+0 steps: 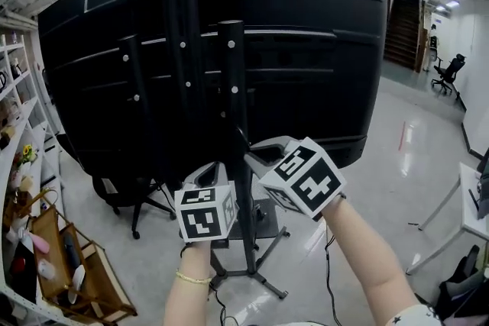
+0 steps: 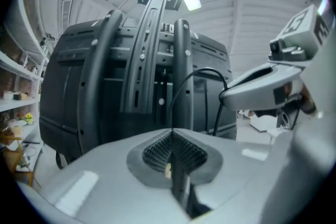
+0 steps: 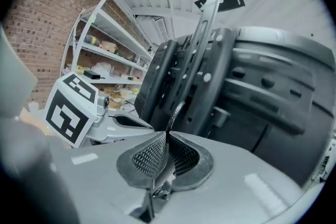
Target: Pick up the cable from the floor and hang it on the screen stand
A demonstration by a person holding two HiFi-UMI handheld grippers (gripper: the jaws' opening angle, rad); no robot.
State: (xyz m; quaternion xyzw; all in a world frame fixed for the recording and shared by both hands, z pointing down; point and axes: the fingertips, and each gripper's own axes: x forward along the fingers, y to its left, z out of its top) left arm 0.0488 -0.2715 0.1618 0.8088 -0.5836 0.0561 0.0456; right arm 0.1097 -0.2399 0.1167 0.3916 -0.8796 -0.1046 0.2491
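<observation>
Both forearms raised forward, side by side. Left gripper (image 1: pixel 211 169) upright, jaws closed, pinching cable (image 2: pixel 175 106). Right gripper (image 1: pixel 258 156) just beside it, slightly higher, tilted toward left one, jaws closed on same cable.

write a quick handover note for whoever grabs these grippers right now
Left gripper: fingers shut on the cable.
Right gripper: fingers shut on the same cable; a short loop arcs between the two.
Both are held up close behind the screen, at the posts of the screen stand.
Done: cable is picked up and raised to the stand.
Left: drape it on the stand, then let go; it doesn't look hung yet.
</observation>
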